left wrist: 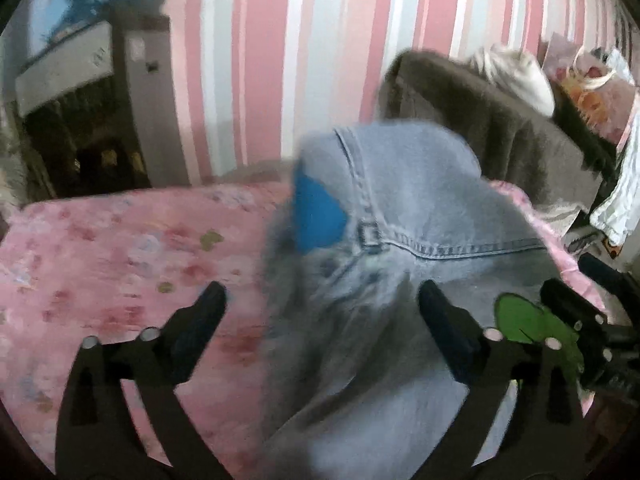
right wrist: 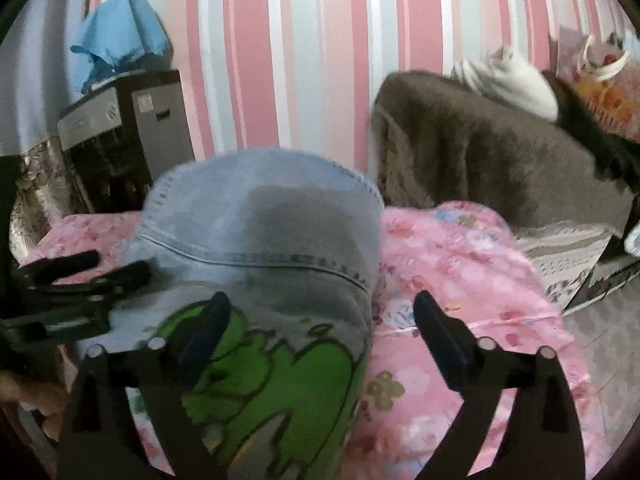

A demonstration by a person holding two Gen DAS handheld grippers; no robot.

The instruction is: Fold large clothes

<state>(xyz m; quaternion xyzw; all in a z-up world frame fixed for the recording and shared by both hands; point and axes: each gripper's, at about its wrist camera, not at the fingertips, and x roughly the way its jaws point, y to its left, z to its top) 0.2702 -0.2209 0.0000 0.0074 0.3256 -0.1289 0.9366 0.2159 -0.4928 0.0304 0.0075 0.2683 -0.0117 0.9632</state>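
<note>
- The denim garment [left wrist: 400, 208] lies bunched in a mound on the bed's pink floral cover [left wrist: 100, 260]. It fills the centre and lower right of the left wrist view and the centre and lower left of the right wrist view.
- It looks to be light-blue denim with stitched seams, a green cartoon patch [right wrist: 280, 380] and a blue patch [left wrist: 320, 216]. A small metal buckle or tab [left wrist: 370, 234] sits at a seam junction.
- Handling, as a judgement: denim of this kind is fairly heavy and stiff for cloth. It should hold a crease, will not slip much, and is not fragile. Its thick seams and hems give a firm bite, while the bulk will sag if lifted from one point.
- Where to take hold: probably along a stitched edge or at two corners of the hem, one claw each, so that the cloth spreads flat. The true corners are buried in the mound, so I cannot tell which edge is which.
- The left claw [left wrist: 320, 320] stands wide; the garment lies between and below its fingers, with nothing pinched.
- The right claw [right wrist: 320, 324] is likewise wide. Its left finger is over the green patch and its right finger over the bed cover, gripping nothing.
- Writing: none readable on the garment. The dark box [right wrist: 132, 120] at upper left of the right wrist view has a pale sticker, too blurred to read.
</note>
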